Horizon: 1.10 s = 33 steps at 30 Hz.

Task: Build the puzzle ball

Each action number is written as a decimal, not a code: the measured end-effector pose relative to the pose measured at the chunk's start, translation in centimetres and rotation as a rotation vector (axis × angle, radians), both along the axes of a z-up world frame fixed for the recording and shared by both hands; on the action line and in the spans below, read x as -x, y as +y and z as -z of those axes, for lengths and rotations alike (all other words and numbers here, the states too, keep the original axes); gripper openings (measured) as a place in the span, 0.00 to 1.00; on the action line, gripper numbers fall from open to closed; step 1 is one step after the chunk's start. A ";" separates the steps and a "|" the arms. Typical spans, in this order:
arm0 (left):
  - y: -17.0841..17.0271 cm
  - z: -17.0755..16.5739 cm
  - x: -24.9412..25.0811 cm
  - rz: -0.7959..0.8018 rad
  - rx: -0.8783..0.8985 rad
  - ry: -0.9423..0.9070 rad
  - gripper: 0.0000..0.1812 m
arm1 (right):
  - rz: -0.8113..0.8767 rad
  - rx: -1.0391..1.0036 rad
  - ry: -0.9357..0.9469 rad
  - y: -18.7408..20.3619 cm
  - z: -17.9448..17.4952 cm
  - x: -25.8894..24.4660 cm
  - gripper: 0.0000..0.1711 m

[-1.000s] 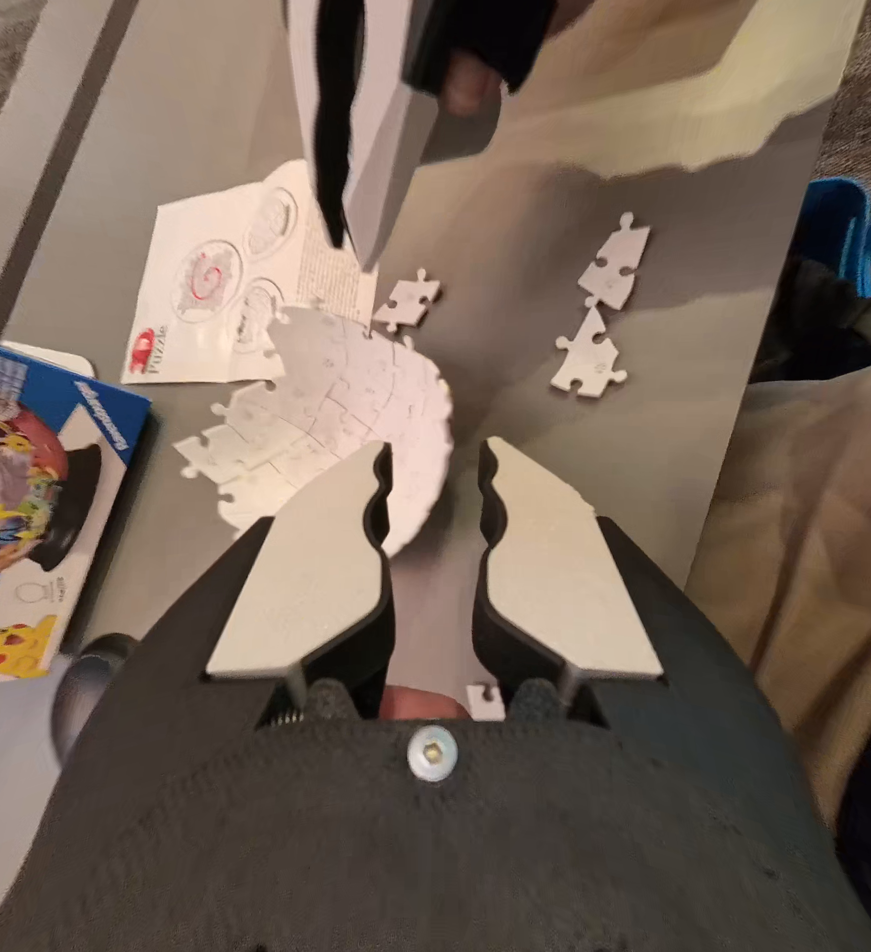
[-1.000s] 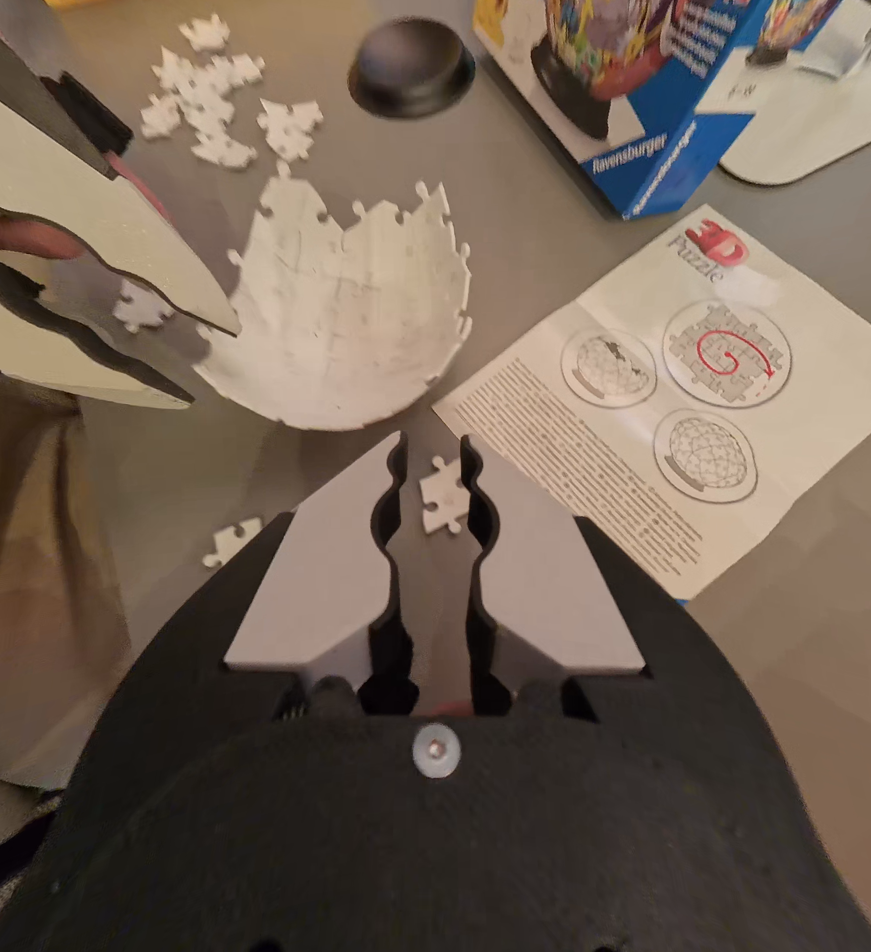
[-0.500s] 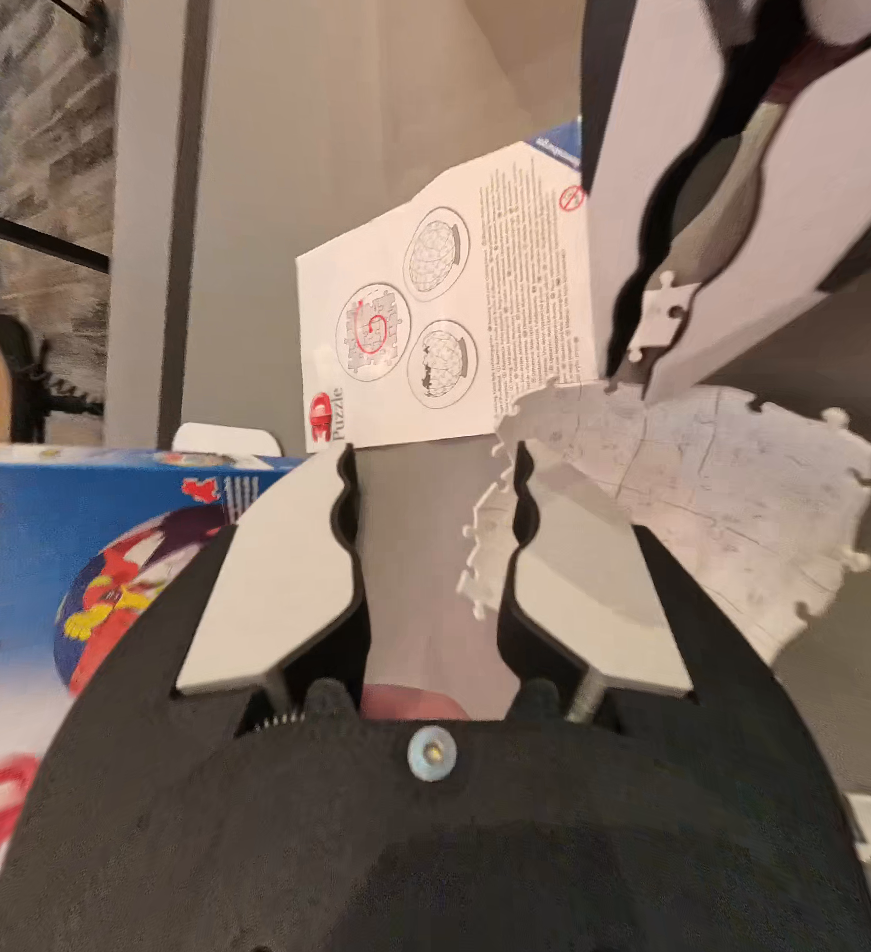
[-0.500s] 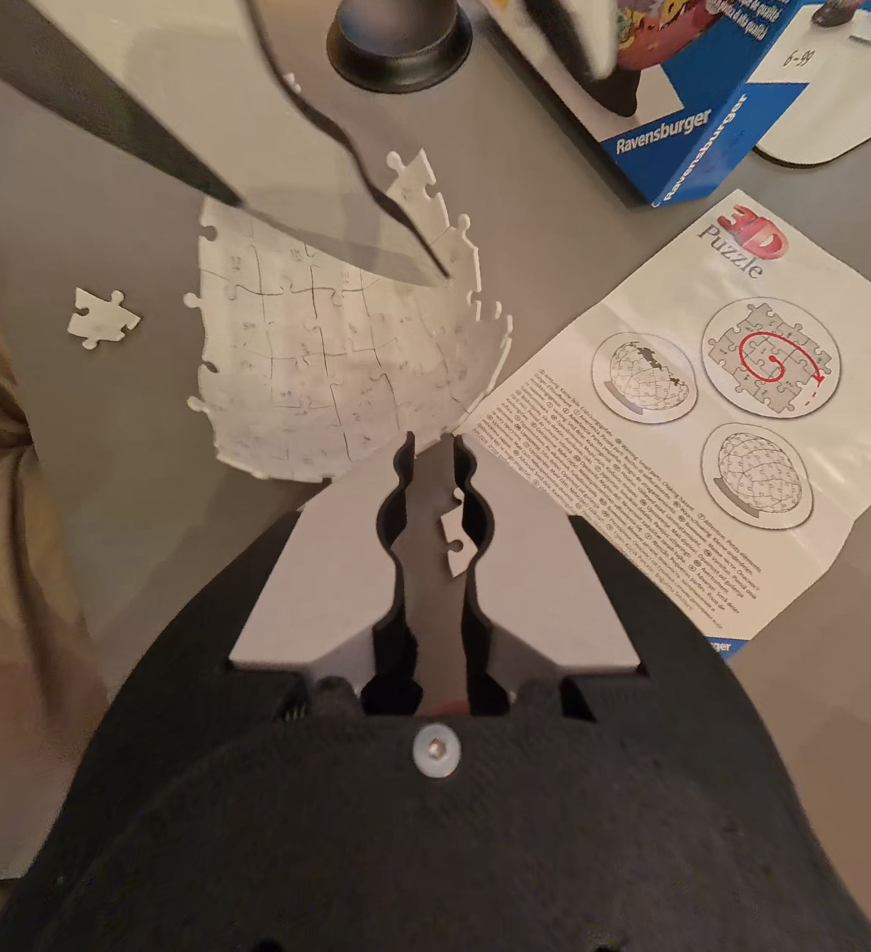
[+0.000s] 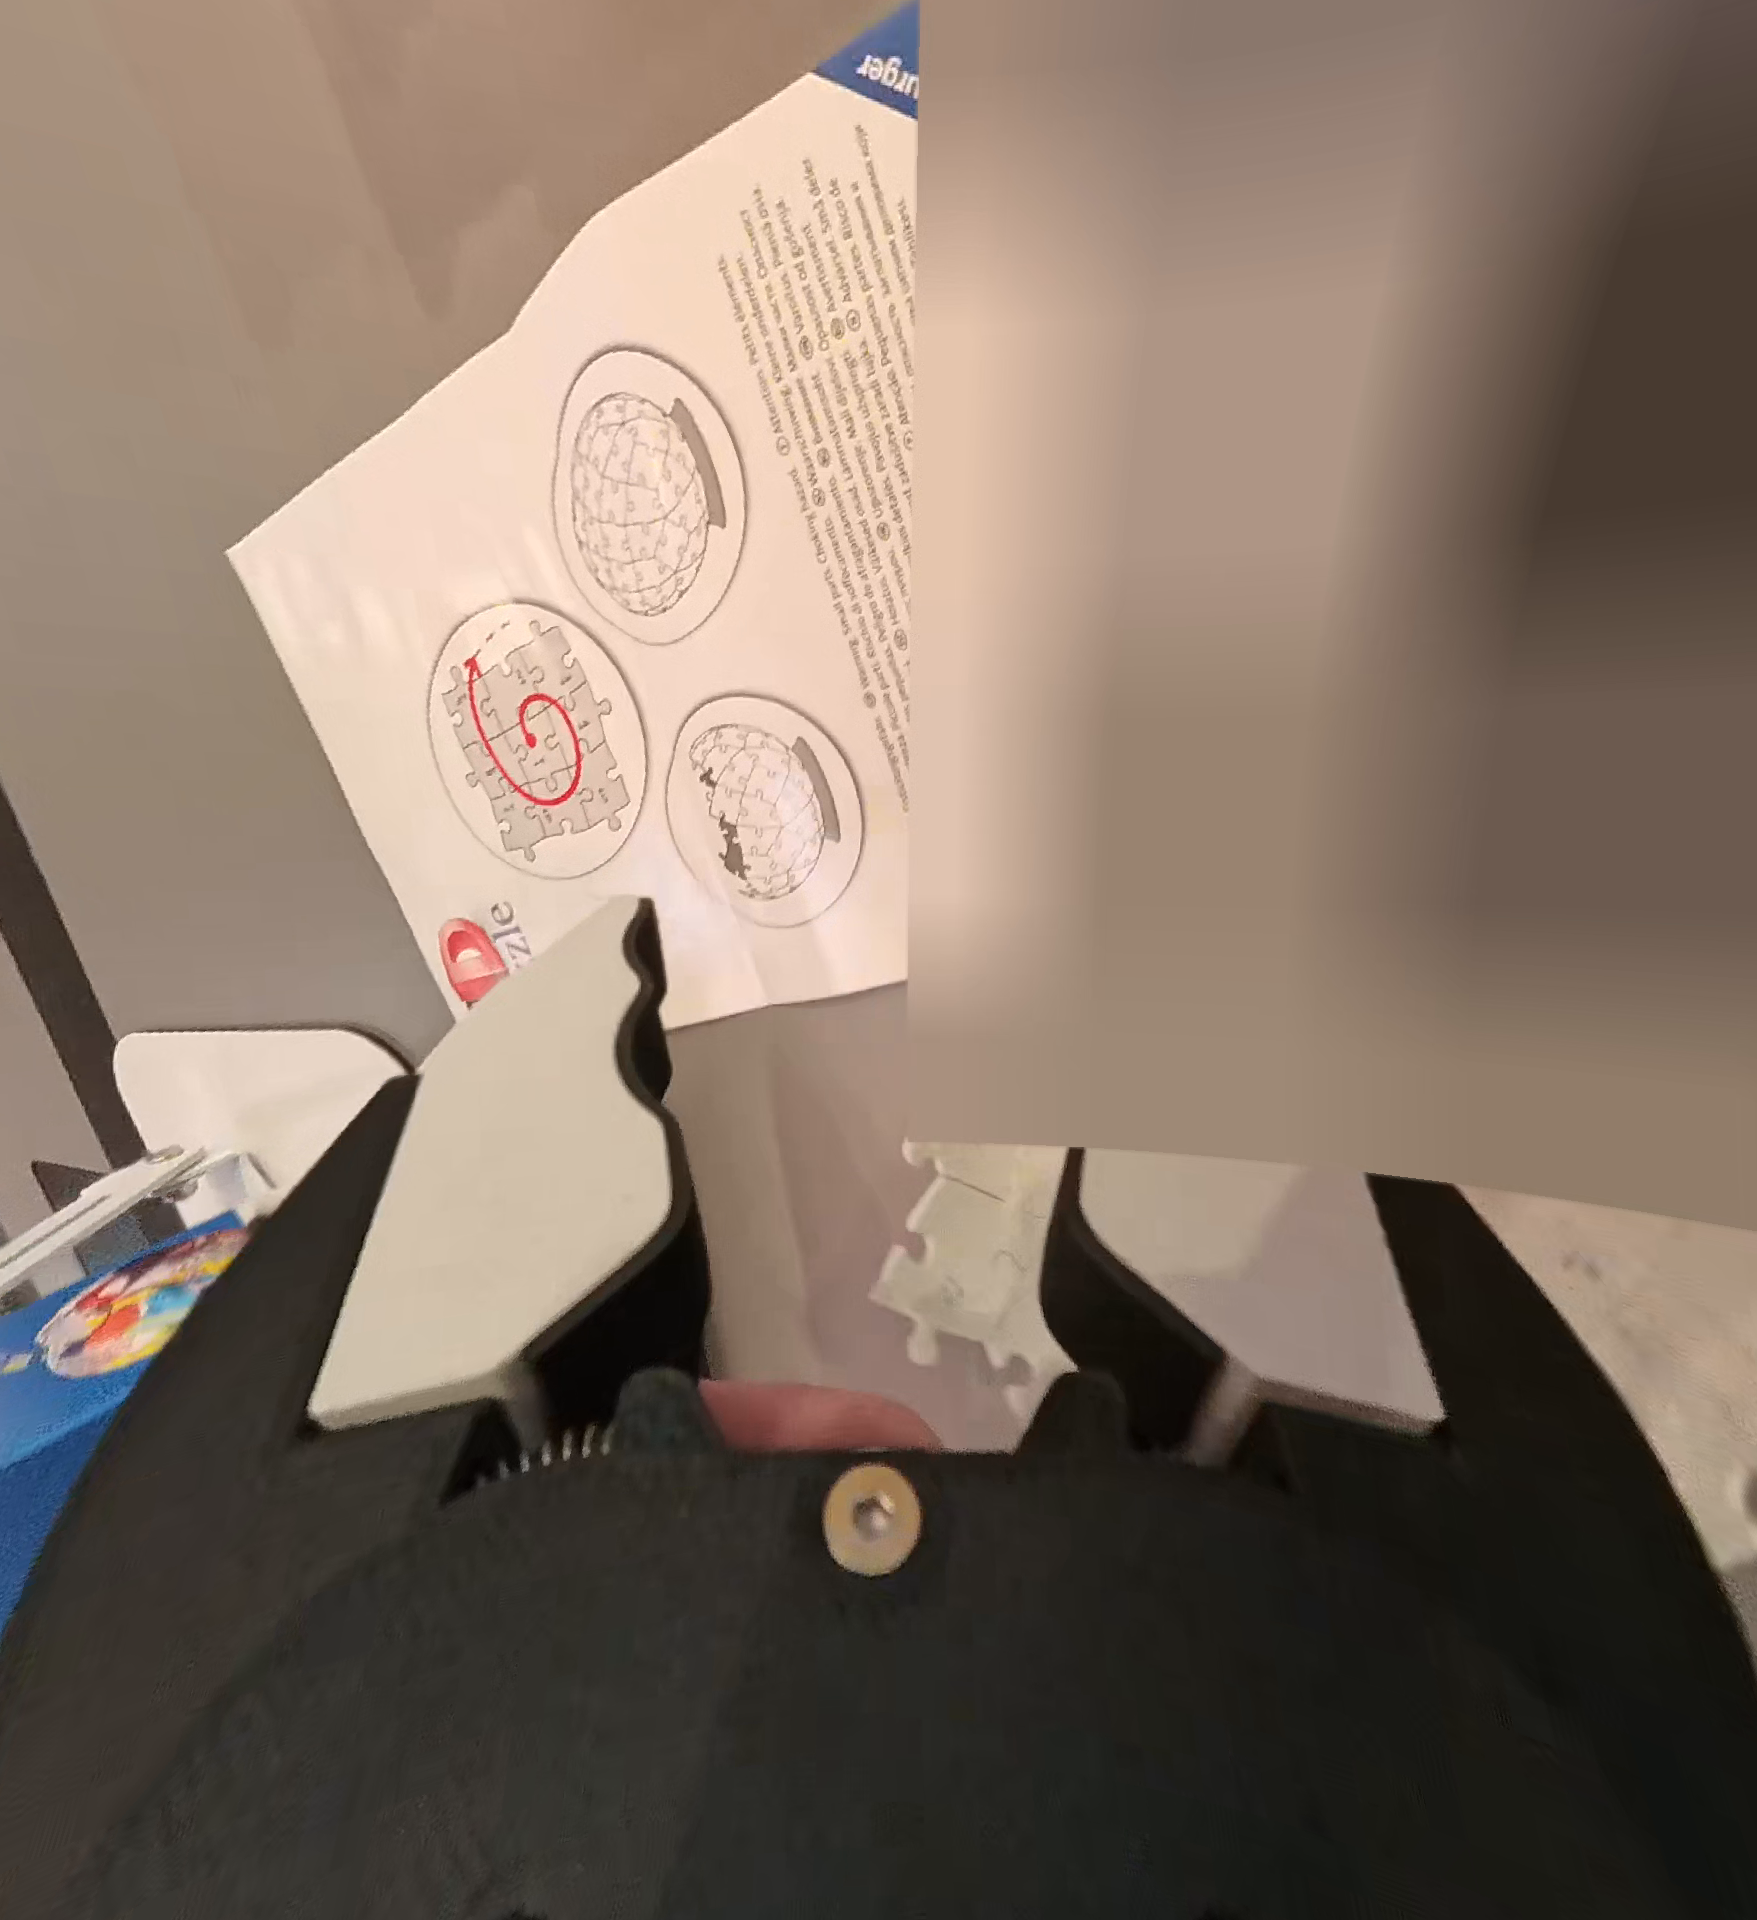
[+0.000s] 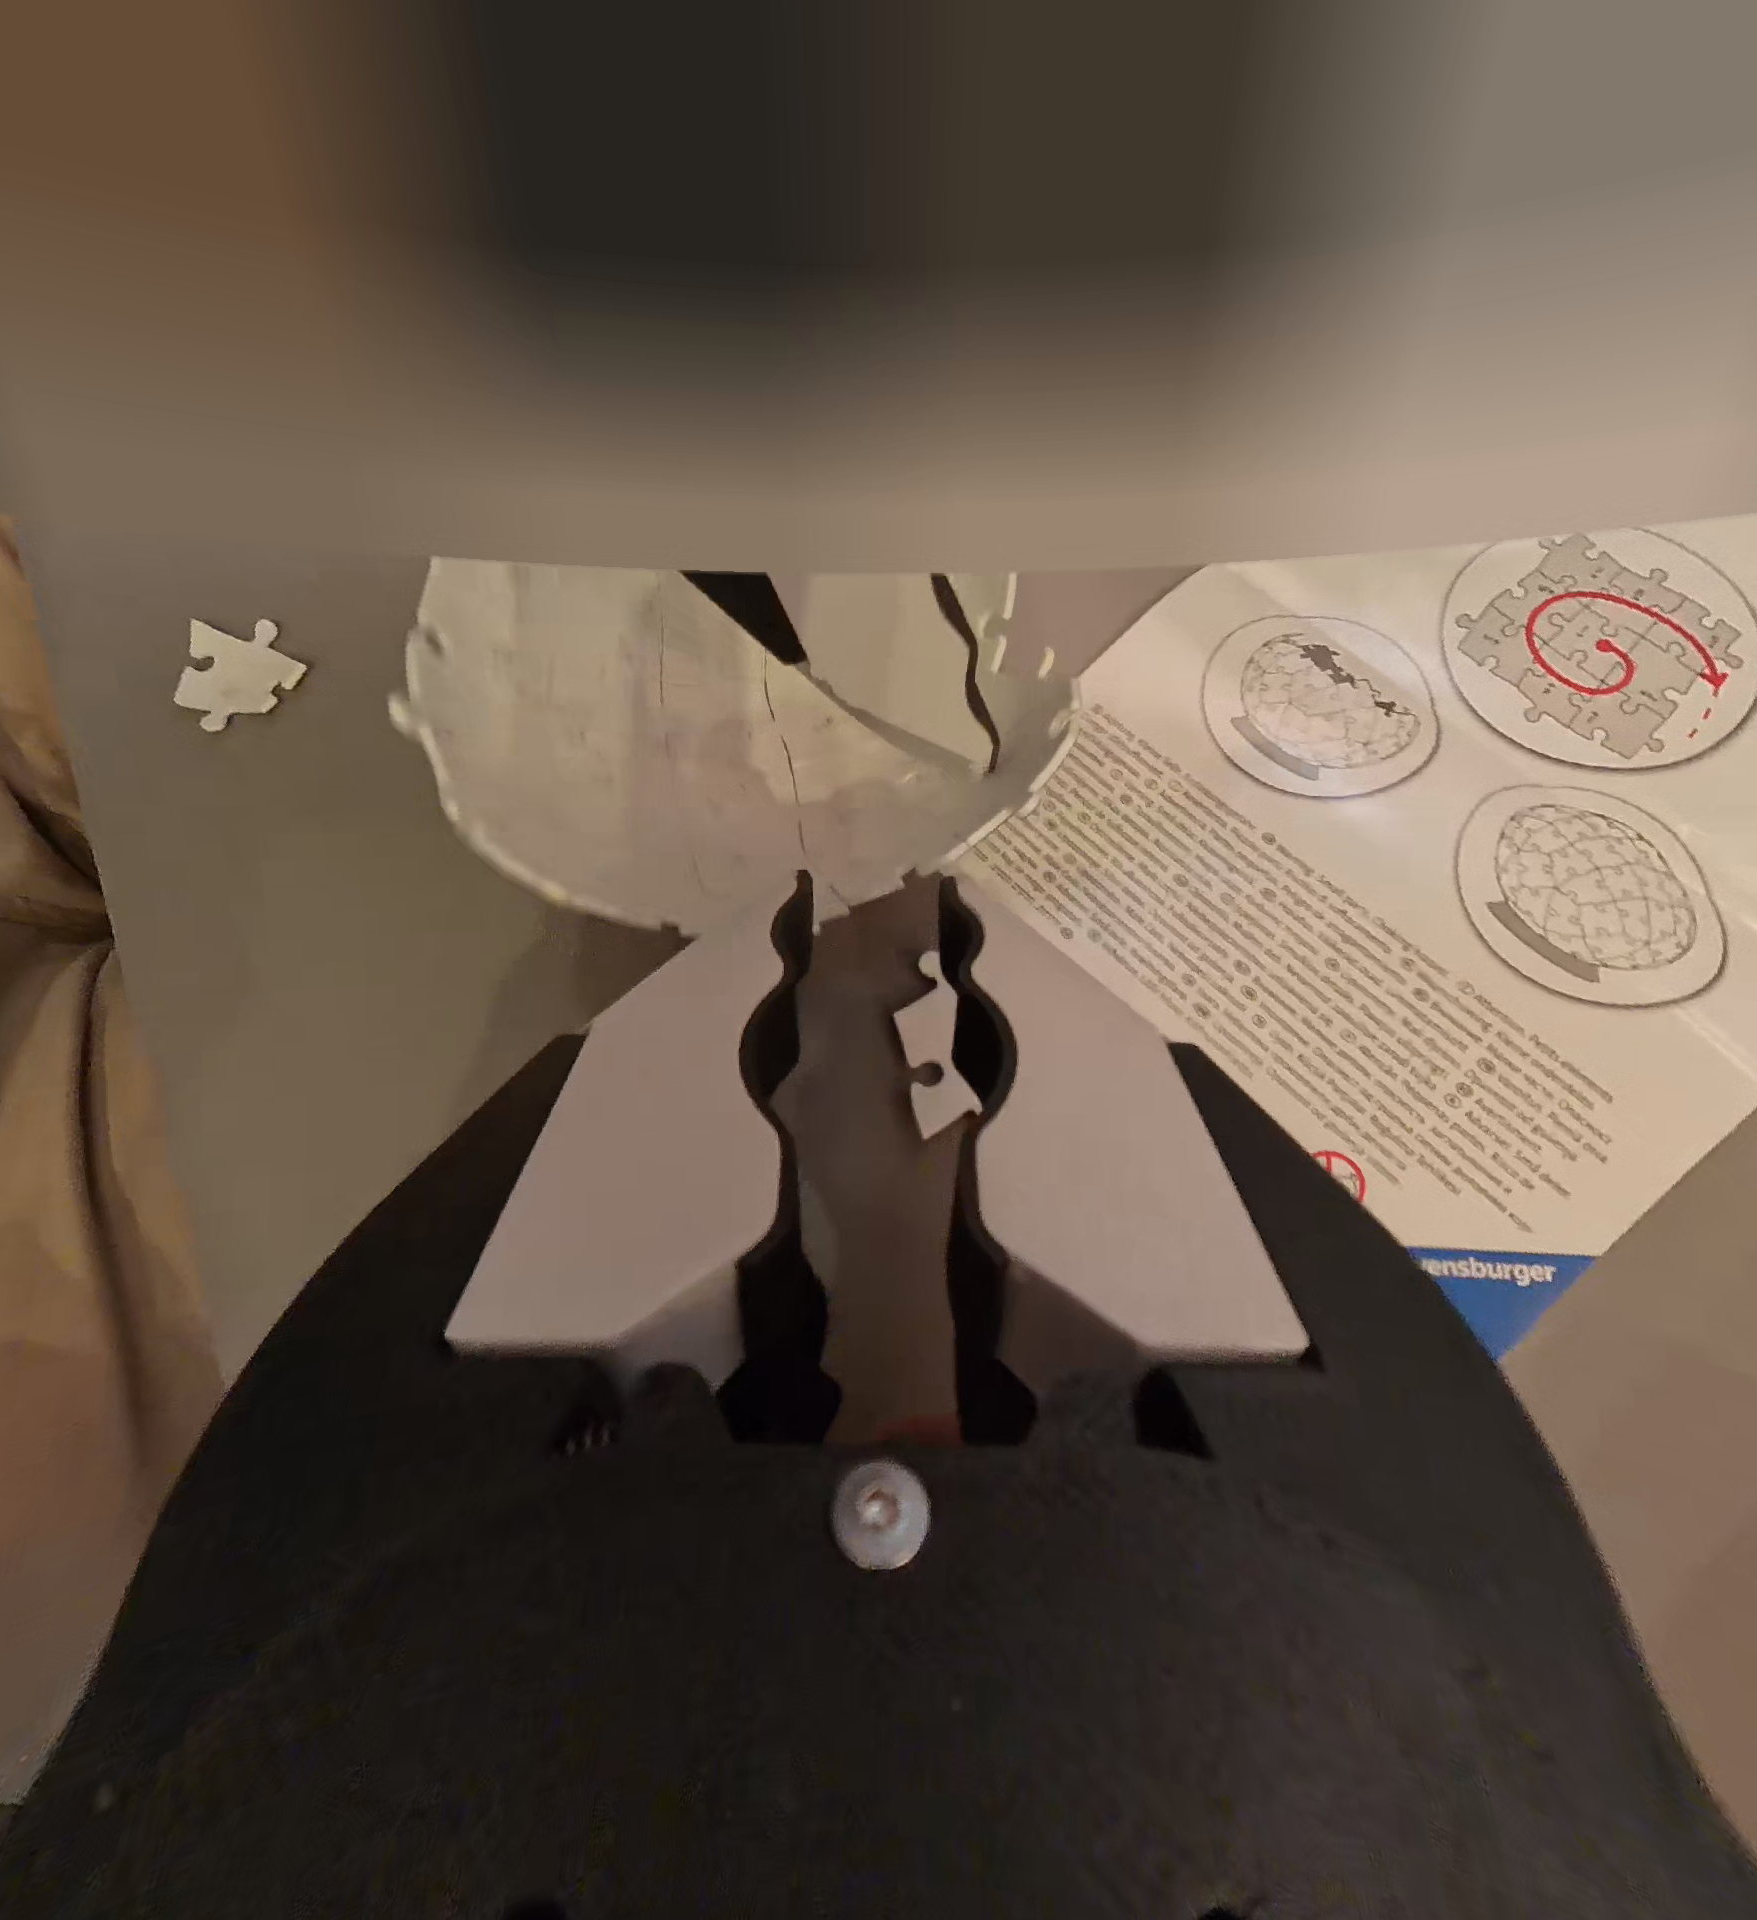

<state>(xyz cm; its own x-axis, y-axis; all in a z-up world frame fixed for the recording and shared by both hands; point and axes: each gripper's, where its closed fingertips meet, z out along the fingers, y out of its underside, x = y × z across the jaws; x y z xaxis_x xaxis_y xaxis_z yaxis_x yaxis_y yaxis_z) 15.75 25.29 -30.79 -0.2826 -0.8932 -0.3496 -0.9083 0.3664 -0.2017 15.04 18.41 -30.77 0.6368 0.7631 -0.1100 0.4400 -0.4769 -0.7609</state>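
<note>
A grey table (image 6: 261,935) fills both views. The right claw (image 6: 874,894) is nearly together, pinching a white puzzle piece (image 6: 931,1049). Just ahead sits the half-built white puzzle ball (image 6: 645,748). The left claw (image 5: 853,1039) is apart, empty, beside the ball's edge. A printed instruction sheet (image 6: 1373,883) lies right; a blue box (image 5: 12,1392) sits left.

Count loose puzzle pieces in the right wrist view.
2. One piece lies on the table left of the shell; another piece sits between the right gripper fingers. The blur patch may hide more.
</note>
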 end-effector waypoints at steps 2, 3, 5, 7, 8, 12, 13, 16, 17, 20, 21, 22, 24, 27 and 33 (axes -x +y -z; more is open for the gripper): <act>0.1 0.6 -0.3 0.000 0.000 0.025 0.44 | 0.005 -0.006 -0.019 -0.1 0.2 -0.6 0.14; 0.1 0.9 -0.3 0.000 0.001 0.040 0.44 | 0.011 -0.014 -0.032 -0.1 0.2 -0.9 0.14; 0.0 1.2 -0.5 0.009 -0.008 0.064 0.44 | 0.026 -0.026 -0.041 -0.1 0.2 -1.6 0.15; 0.0 1.5 -0.5 0.013 -0.005 0.084 0.43 | 0.039 -0.028 -0.059 -0.2 0.5 -2.5 0.15; 0.0 1.6 -0.5 0.017 -0.003 0.090 0.43 | 0.043 -0.030 -0.076 -0.2 0.7 -2.9 0.15; 0.1 1.8 -0.6 0.024 0.004 0.109 0.44 | -0.003 -0.058 -0.131 -0.4 1.7 -3.3 0.18; 0.1 1.8 -0.5 0.024 0.007 0.118 0.43 | -0.022 -0.067 -0.158 -0.5 2.0 -3.3 0.19; 0.0 1.7 -0.4 0.030 0.010 0.124 0.44 | -0.054 -0.082 -0.185 -0.2 2.4 -3.5 0.21; 0.1 1.8 -0.5 0.031 0.012 0.125 0.44 | -0.073 -0.078 -0.176 -0.3 2.4 -3.3 0.20; 0.1 1.8 -0.5 0.031 0.021 0.120 0.44 | -0.110 -0.047 -0.128 -0.3 2.5 -2.8 0.16; 0.1 1.8 -0.4 0.031 0.024 0.118 0.44 | -0.104 -0.040 -0.119 -0.2 2.5 -2.8 0.14; 0.1 1.9 -0.4 0.029 0.024 0.118 0.43 | -0.103 -0.033 -0.115 -0.2 2.5 -2.8 0.14; 0.1 1.9 -0.4 0.032 0.025 0.122 0.43 | -0.093 -0.027 -0.116 -0.3 2.4 -2.8 0.14; 0.1 2.1 -0.3 0.022 0.030 0.130 0.43 | -0.017 0.000 -0.079 -0.2 2.2 -2.9 0.14; 0.1 2.1 -0.2 0.007 0.054 0.142 0.44 | 0.234 0.037 0.108 1.4 0.3 -3.5 0.14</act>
